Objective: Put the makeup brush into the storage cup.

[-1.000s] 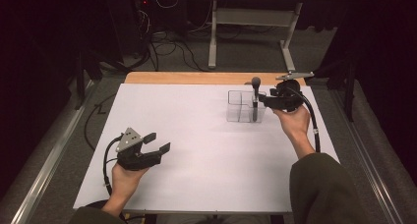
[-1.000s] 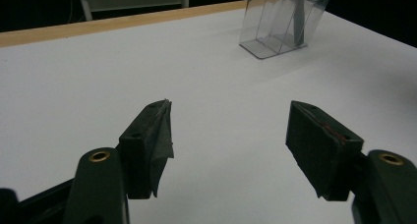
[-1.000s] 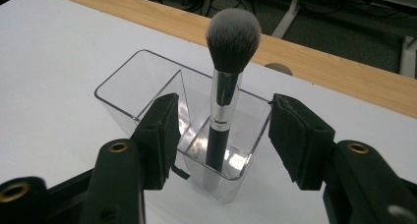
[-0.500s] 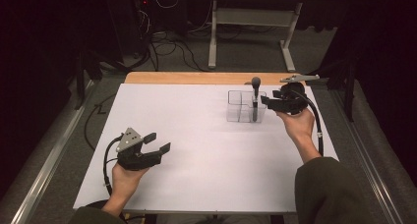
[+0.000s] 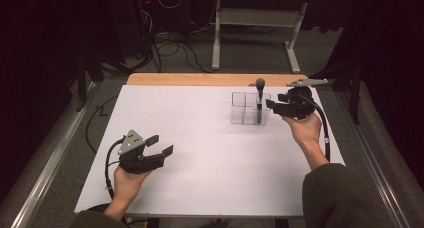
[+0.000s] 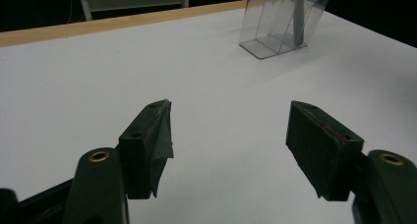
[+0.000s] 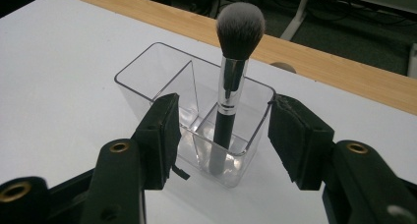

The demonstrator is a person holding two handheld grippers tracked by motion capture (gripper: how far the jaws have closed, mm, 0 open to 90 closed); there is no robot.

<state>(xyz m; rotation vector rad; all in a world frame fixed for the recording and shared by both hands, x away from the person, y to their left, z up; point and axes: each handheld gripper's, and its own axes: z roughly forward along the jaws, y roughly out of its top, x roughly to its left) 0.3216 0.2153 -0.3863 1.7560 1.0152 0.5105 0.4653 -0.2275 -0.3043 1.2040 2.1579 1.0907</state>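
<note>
Makeup brush (image 7: 228, 94) standing upright, bristles up, handle down in the near compartment of a clear plastic organiser (image 7: 162, 81); the organiser's other compartments hold nothing. The organiser sits on the white tabletop (image 5: 200, 128), toward its far right, near the wooden edge strip (image 5: 200, 79). Right gripper (image 7: 223, 128) close behind the organiser, jaws parted and flanking its near corner, holding nothing; whether they touch the plastic cannot be told. In the high view the right gripper (image 5: 272, 105) lies just beside the organiser (image 5: 249, 108). Left gripper (image 5: 159, 144) well apart at near left, jaws wide open and empty over bare tabletop
</note>
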